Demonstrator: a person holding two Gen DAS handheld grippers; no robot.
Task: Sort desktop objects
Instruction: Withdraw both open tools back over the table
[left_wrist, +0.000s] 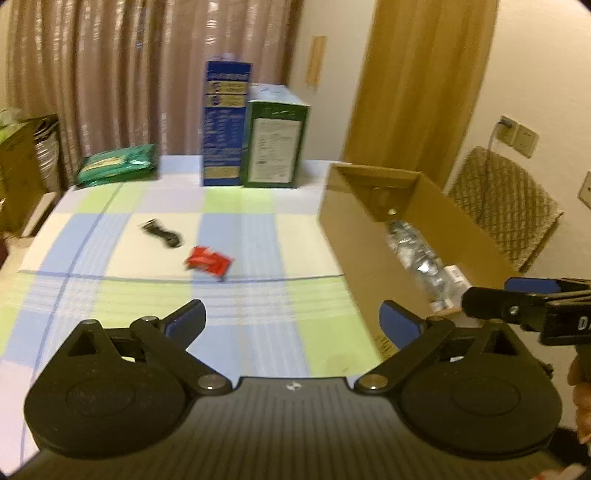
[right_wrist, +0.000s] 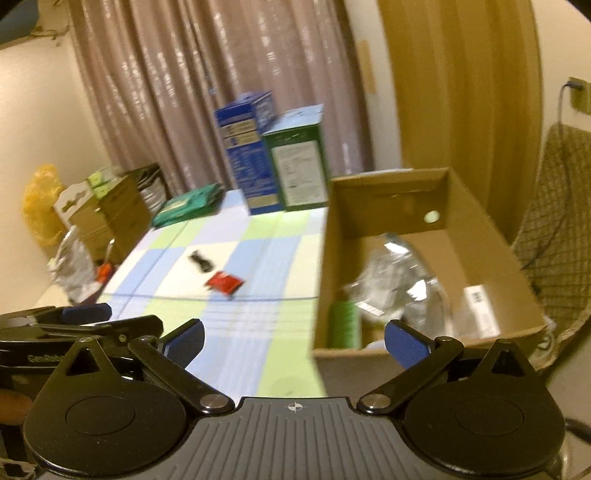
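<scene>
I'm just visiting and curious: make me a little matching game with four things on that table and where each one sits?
Things:
1. red packet
2. black cable
3. green box
4. white carton

Places:
A. standing at the table's far edge, beside the blue box
B. inside the cardboard box
C. flat on the cloth, nearest the claws
D. on the cloth just behind the red packet

Pairs: 1-C, 2-D, 3-A, 4-B
</scene>
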